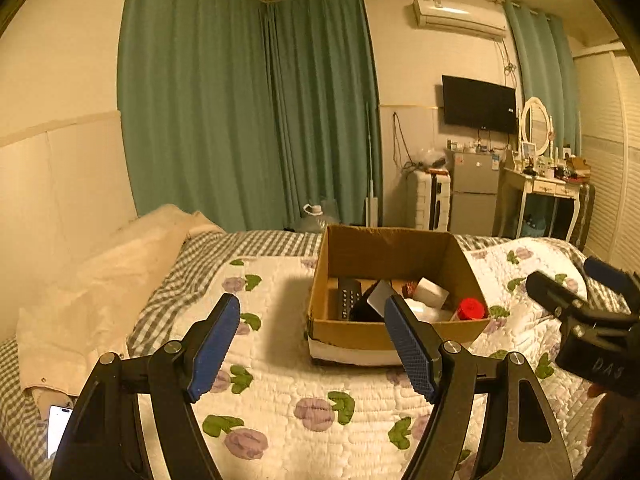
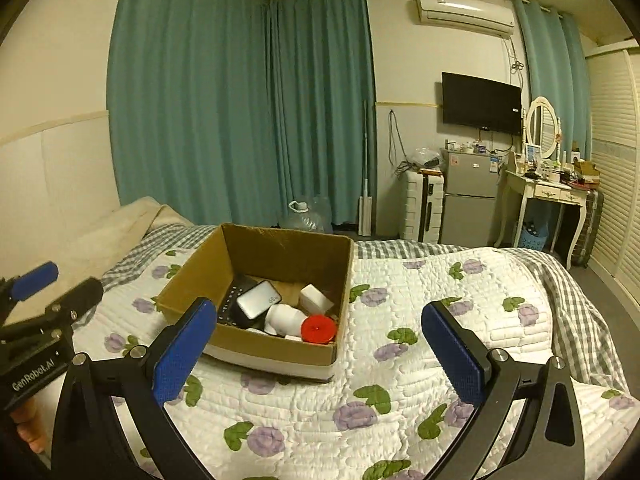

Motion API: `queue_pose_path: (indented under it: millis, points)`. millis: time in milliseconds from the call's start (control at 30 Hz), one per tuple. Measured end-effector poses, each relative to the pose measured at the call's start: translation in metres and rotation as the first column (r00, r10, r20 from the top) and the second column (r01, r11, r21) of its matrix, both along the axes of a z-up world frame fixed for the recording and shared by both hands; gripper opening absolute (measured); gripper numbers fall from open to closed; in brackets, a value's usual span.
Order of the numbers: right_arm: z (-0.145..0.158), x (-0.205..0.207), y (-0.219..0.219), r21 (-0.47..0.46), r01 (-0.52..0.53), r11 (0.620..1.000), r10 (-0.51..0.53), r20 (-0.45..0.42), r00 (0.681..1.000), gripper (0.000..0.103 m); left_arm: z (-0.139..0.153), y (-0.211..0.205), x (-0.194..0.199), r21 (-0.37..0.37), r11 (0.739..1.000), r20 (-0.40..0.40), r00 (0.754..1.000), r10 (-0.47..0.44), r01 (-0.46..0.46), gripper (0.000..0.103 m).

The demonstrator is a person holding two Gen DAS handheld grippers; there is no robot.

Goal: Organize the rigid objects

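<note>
The bed (image 2: 400, 380), spread with a white quilt printed with purple flowers, serves as the work surface, its soft top giving everything a low, steady place to rest. On it stands an open cardboard box (image 2: 280, 252), set near the middle, probably so that either arm can reach in from the near side. Gathered on its floor are the rigid objects: a black remote (image 2: 231, 300), a dark device with a pale screen (image 2: 258, 299), a white block (image 2: 316, 297), a white bottle (image 2: 285, 319) lying on its side, and a red-capped jar (image 2: 319, 329) in the near right corner. The left gripper (image 1: 312, 344) and right gripper (image 2: 320, 354) hang above the quilt short of the box, jaws spread wide and empty, suggesting the sorting is done or paused.
</note>
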State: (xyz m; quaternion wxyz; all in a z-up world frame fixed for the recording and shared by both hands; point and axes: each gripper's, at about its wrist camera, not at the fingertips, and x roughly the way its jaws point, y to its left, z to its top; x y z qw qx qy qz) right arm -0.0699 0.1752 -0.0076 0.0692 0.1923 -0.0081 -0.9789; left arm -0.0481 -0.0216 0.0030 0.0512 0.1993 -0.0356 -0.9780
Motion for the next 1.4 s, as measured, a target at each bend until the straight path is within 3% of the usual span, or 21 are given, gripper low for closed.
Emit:
queue_pose_path:
  millis: [1400]
  points:
    - [-0.002,0.001,-0.01,0.06,0.006,0.998,-0.006,0.003,1.0,0.103,-0.008,0.001,0.0,0.009,1.0,0.041,0.999,-0.016,0.016,0.077]
